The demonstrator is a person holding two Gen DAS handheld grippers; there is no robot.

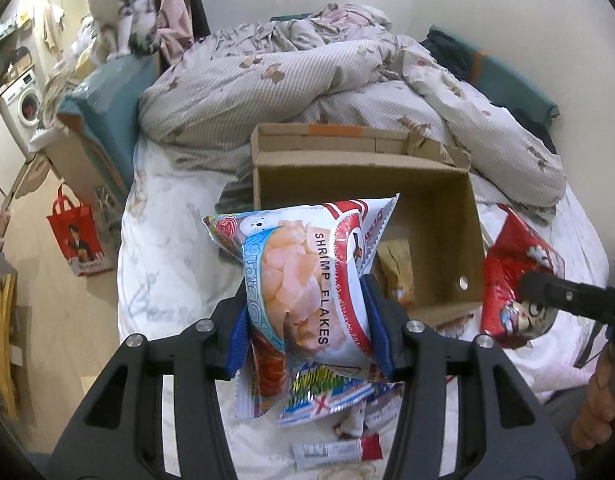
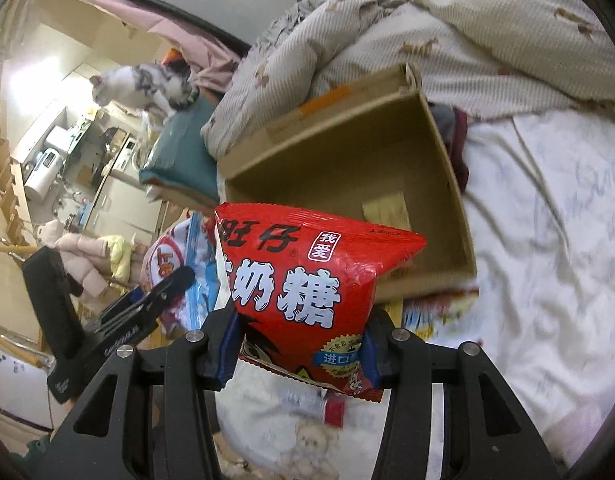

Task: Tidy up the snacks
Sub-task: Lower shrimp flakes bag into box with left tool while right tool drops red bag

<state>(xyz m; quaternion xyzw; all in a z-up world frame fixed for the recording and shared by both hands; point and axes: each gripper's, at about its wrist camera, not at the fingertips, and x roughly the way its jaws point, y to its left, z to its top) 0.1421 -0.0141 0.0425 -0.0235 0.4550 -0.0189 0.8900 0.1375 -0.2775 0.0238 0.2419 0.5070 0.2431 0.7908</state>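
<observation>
Location: a lived-in bedroom of a small home. Evidence: an unmade bed with a white sheet (image 1: 159, 280) and a rumpled patterned duvet (image 1: 267, 92); a cat (image 1: 115, 8) sitting on a teal box beside the bed; a front-loading washing machine (image 1: 25, 106) against the far wall; a red shopping bag (image 1: 77, 236) on the wooden floor. The right wrist view shows kitchen counters with appliances (image 2: 47, 164) adjoining the sleeping area.
</observation>
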